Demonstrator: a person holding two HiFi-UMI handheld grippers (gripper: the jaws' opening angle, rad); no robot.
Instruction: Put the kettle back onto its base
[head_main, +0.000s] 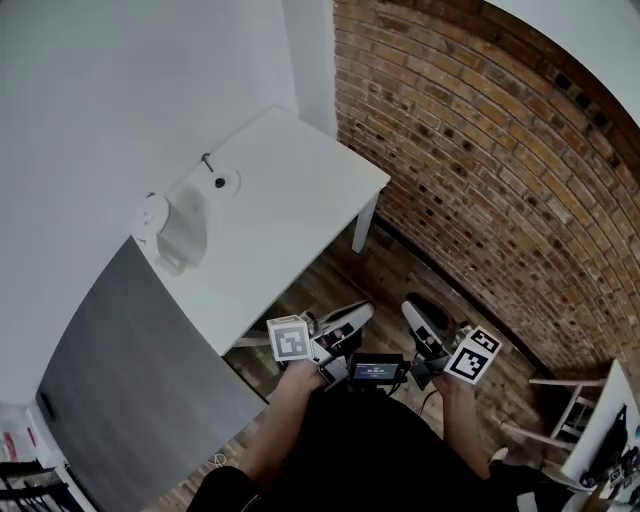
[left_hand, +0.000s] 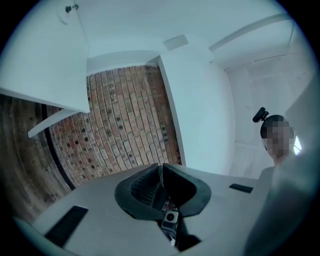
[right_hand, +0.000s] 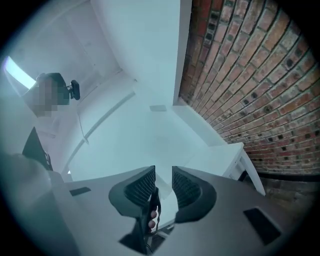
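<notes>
On table (head_main: 300, 190): one kettle (head_main: 178, 236), one base (head_main: 224, 182)

This looks like a plain room in a home or small studio. A bare red brick wall (head_main: 480, 150) fills the upper right of the head view, and smooth white walls (head_main: 120, 90) fill the upper left. The floor (head_main: 385, 275) is worn wood boards. A white worktop (head_main: 300, 200) at centre carries a kettle (head_main: 178, 235) and its base (head_main: 222, 182). A white chair (head_main: 570, 400) stands at lower right.

The left gripper (left_hand: 161, 170), jaws together and empty, faces a brick wall (left_hand: 125, 125).
</notes>
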